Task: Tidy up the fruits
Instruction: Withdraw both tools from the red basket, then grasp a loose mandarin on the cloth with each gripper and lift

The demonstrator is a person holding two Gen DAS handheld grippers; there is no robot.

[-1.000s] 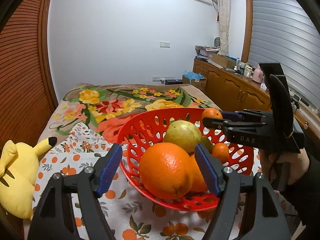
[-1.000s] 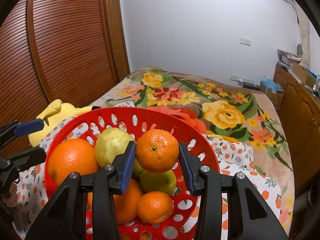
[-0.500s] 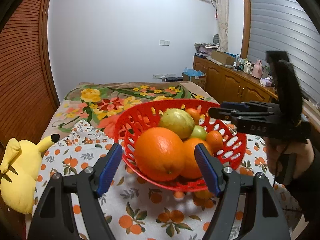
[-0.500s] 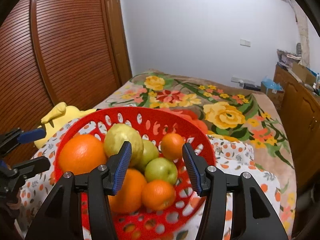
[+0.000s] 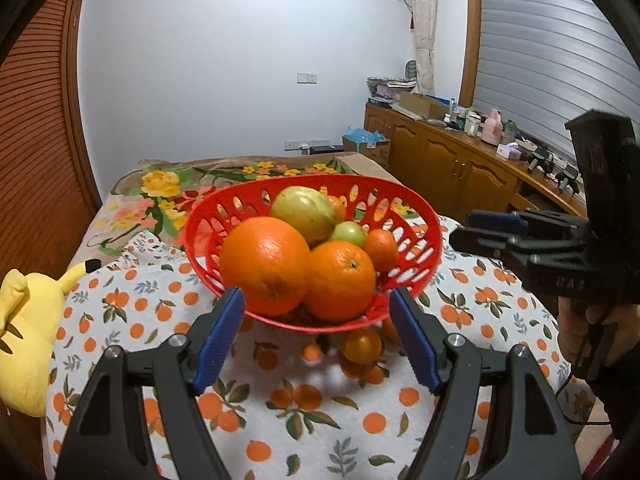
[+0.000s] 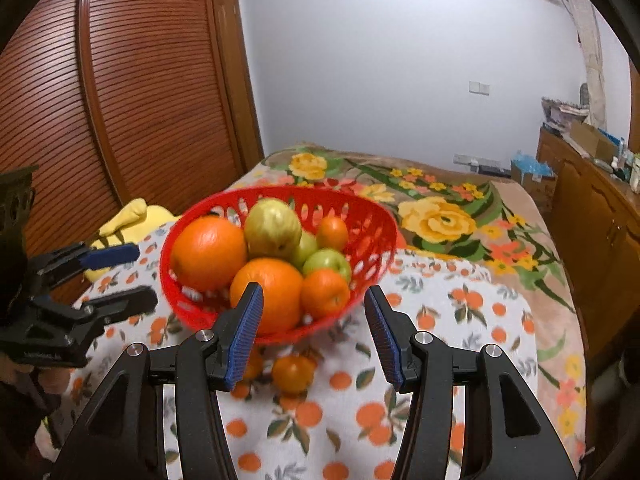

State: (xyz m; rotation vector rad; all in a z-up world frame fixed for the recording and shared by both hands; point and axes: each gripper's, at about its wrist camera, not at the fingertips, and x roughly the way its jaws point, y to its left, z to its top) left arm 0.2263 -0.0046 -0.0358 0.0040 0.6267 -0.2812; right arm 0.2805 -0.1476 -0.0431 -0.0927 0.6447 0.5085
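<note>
Far left: a yellow plush toy (image 5: 24,332) lying at the edge of an orange-print tablecloth (image 5: 320,408).

Next, in the left wrist view, the left gripper (image 5: 317,294): blue-padded fingers spread wide, empty, tips just short of the near wall of a red slotted basket (image 5: 424,220).

Inside the basket, from the left:
- a big orange (image 5: 264,264)
- a second orange (image 5: 340,276) touching it
- a yellow-green pear-like fruit (image 5: 304,208) behind both
- a small green fruit (image 5: 348,234)
- a small mandarin (image 5: 380,244) near the right wall

Just below the basket's front edge, one small loose fruit (image 5: 362,346), orange in colour, on the cloth and outside the basket. Shaded there, so exact kind hard to tell.

Right of the basket, the right gripper (image 5: 472,232) in a hand (image 5: 580,320), fingers apart with nothing between them. Same spread in its own view, with the loose fruit low on the cloth just beyond the pads. Far right: wooden cabinets (image 5: 452,164).

Likely step in hand: collecting that last stray fruit. For a clean pick:
- Come in low, under the basket's overhanging wall, without nudging it.
- Set one pad on each side of the fruit's widest part.
- Close gently, since a round skin may roll or squirt out.
- Lift clear of the rim.
- Place into the open space by the right wall rather than on top of the pile.
- Keep the idle gripper off the basket, or steady its rim.
</note>
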